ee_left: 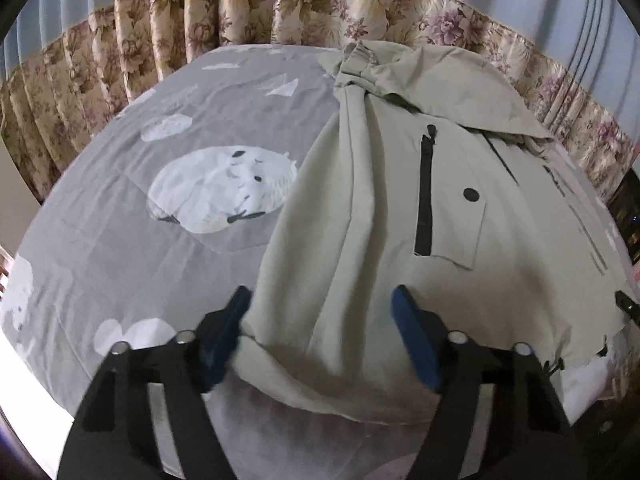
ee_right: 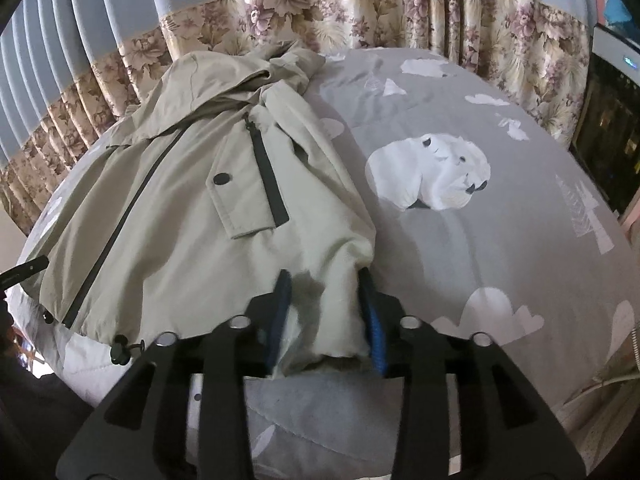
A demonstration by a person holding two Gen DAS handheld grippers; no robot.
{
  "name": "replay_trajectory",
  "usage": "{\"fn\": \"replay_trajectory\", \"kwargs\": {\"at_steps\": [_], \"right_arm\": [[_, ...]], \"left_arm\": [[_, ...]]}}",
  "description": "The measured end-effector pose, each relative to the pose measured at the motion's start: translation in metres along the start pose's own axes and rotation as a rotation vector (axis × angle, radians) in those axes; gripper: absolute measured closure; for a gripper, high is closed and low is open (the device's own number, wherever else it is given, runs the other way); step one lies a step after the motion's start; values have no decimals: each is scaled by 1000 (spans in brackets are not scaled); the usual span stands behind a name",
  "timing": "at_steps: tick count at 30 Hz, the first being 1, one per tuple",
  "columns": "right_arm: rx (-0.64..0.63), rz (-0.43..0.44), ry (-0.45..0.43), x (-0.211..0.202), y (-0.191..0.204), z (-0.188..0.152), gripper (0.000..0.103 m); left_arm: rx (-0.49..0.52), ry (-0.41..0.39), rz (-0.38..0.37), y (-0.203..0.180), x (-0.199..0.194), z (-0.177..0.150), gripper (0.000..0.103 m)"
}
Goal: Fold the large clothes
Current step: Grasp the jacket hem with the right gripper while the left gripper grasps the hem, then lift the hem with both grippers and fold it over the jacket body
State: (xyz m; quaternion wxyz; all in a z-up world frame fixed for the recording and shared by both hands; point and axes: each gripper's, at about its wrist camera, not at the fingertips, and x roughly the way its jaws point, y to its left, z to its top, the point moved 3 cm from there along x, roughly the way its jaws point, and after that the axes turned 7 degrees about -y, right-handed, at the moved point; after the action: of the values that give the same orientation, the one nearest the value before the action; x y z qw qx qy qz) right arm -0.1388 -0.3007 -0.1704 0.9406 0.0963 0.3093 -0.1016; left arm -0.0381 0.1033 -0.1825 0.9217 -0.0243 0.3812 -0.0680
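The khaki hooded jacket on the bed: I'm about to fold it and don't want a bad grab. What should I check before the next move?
1. Khaki hooded jacket lies flat, front up, on the grey polar-bear bedspread: ok.
2. Left gripper open, jaws straddling the hem fabric: ok.
3. Right gripper jaws either side of the bunched hem corner; clamped or not: cannot tell.
4. Sleeve folded in over the body: ok on this side; other sleeve: cannot tell.
5. Hood crumpled, not smoothed: not ok.
6. Black drawcord toggle hangs loose at the hem, may snag: not ok.
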Motion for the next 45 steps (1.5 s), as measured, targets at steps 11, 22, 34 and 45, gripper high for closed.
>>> {"fn": "replay_trajectory", "kwargs": {"at_steps": [11, 22, 34, 45], "right_arm": [[6, 36, 54, 1, 1, 0, 93], [49, 181, -209, -24, 10, 76, 97], [-87, 143, -348, -8, 27, 170, 97], [-121, 50, -328, 88, 35, 277, 96]], "left_arm": [[-11, 37, -95, 2, -4, 1, 80], [-64, -140, -241, -11, -29, 73, 91], [-38, -248, -187, -4, -15, 164, 93], [13, -318, -78, -17, 63, 268, 93]]}}
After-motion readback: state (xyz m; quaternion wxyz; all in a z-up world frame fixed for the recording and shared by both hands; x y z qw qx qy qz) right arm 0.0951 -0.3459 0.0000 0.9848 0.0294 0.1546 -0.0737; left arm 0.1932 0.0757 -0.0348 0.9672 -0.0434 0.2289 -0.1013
